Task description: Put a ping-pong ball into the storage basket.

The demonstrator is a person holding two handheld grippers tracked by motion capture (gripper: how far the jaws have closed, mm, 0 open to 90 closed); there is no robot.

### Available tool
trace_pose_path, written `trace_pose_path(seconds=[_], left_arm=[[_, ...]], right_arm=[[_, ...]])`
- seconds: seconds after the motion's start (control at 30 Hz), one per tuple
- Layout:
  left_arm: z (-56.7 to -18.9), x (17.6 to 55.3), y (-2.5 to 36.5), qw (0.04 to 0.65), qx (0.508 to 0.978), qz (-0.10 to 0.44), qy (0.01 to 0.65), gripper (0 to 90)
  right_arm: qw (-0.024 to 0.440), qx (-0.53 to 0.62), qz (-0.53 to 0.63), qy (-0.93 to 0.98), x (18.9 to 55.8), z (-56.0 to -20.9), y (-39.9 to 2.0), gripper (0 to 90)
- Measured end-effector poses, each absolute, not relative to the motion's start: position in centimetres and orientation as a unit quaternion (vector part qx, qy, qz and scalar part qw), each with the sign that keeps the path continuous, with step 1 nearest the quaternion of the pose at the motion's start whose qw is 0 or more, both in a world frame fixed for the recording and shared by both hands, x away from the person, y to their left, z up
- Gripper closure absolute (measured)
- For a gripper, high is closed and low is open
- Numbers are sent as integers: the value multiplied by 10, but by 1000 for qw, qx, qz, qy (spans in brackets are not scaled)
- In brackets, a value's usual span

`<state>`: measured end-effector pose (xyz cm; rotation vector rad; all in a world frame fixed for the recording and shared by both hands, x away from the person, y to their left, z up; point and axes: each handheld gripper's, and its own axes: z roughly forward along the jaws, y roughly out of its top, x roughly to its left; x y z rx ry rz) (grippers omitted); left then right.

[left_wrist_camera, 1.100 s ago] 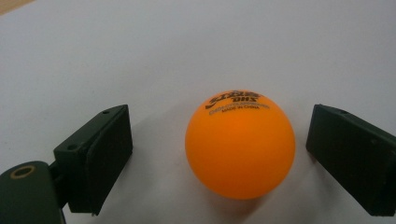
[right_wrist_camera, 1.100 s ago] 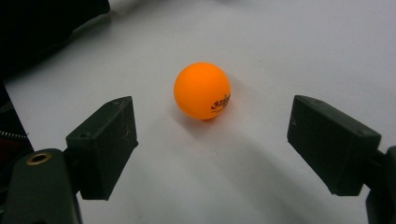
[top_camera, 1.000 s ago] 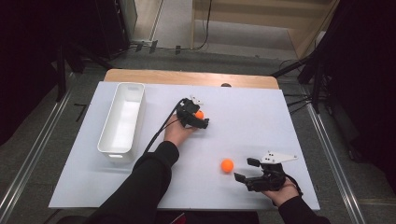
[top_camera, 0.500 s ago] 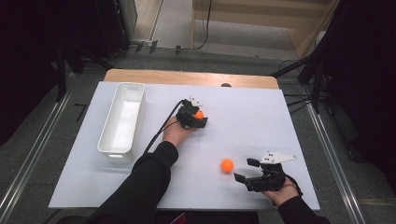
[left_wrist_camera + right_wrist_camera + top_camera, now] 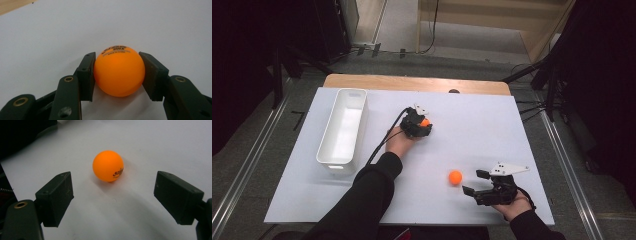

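sleeves: black, long, both arms | left gripper (image 5: 117,75): black jaws, brass rivets, black cable | right gripper (image 5: 477,182): black, grey three-cornered plate on top

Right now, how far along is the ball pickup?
Done: nothing in the white bin yet. In hand: the left gripper has just closed its fingers on one orange ball, which looks to sit on the table. Left: the second ball lies loose ahead of the open right gripper.

White sheet (image 5: 362,200) over wooden table (image 5: 412,83). Grey carpet floor (image 5: 252,165) with metal rails (image 5: 562,150) either side. Dark surroundings; wooden furniture (image 5: 492,15) beyond.
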<state>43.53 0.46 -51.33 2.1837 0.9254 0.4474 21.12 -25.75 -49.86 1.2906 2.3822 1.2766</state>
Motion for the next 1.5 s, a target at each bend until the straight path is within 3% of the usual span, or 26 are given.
trace_pose_path(seconds=[0.77, 1.5], left_arm=[[-496, 431, 9, 360, 850, 150, 355, 509], [-461, 409, 20, 386, 849, 89, 350, 508]], right_arm=[[71, 430, 424, 794, 212, -499, -259, 143], [73, 433, 427, 791, 212, -499, -259, 143]])
